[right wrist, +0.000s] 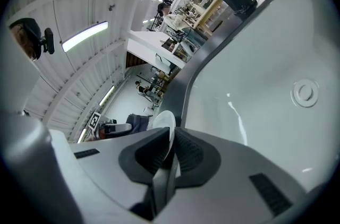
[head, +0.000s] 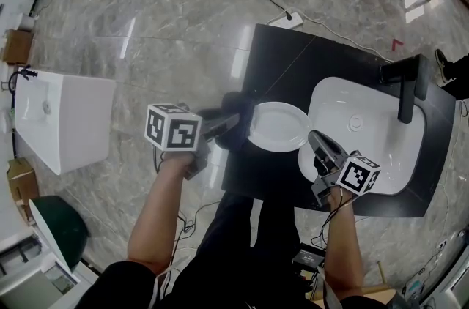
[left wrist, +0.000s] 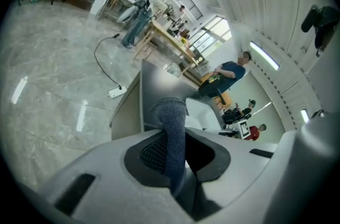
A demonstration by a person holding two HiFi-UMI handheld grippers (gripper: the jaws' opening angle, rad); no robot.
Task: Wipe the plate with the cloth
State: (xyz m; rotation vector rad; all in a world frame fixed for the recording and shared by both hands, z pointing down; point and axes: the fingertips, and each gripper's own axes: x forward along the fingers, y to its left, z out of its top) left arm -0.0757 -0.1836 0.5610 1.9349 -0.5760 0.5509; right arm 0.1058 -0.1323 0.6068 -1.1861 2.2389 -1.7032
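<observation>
A white plate hangs over the black counter's left part, held by its right rim. My right gripper is shut on that rim; in the right gripper view the plate stands edge-on between the jaws. My left gripper is shut on a dark grey cloth, which touches the plate's left edge. In the left gripper view the cloth rises as a blue-grey fold from between the jaws.
A white sink basin with a black faucet is set in the black counter. A white box stands on the marble floor at left. A power strip and cable lie behind the counter. People stand in the background.
</observation>
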